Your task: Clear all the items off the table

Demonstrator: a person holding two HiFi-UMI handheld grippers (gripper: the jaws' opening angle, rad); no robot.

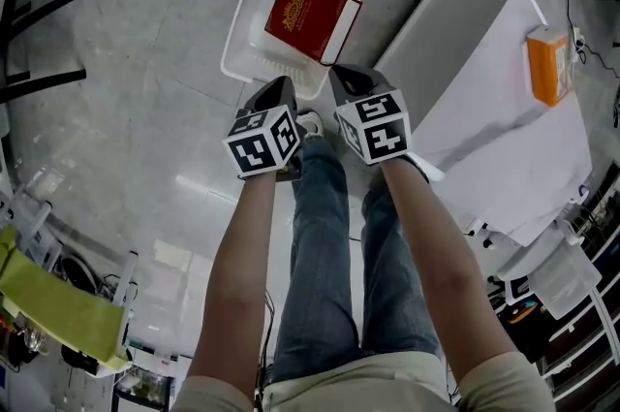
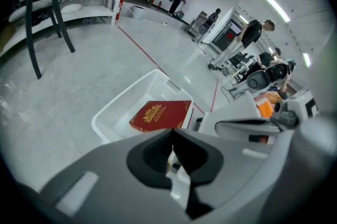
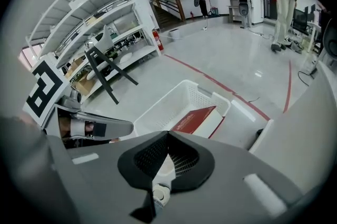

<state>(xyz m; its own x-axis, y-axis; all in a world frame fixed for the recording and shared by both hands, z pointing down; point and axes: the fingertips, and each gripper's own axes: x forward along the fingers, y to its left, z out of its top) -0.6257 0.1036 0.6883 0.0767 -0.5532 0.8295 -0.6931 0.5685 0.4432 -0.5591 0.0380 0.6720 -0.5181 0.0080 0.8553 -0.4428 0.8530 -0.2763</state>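
Red book (image 1: 308, 17) lying in white basket (image 1: 250, 24) on floor; orange box (image 1: 548, 66) on white table (image 1: 484, 100). Left gripper (image 1: 281, 86) and right gripper (image 1: 349, 76) side by side, jaws fully closed, holding nothing.

Two dark grey, wedge-shaped shells are seen near the centre of the head view: the left gripper (image 1: 283, 88) and the right gripper (image 1: 342, 79). Each is topped by a white block printed with bold black squares, the left marker cube (image 1: 262, 142) and the right marker cube (image 1: 374, 126). In the gripper views the shells are shown as smooth matte grey with pale rectangular insets, and the black fingers (image 2: 152, 157) are lined with ribbed pads; a fine dotted mesh is seen on the right pair (image 3: 184, 157). Blue jeans (image 1: 325, 245) are worn, with a beige short-sleeved shirt (image 1: 358, 389) along the lower edge and a white shoe (image 1: 310, 123).
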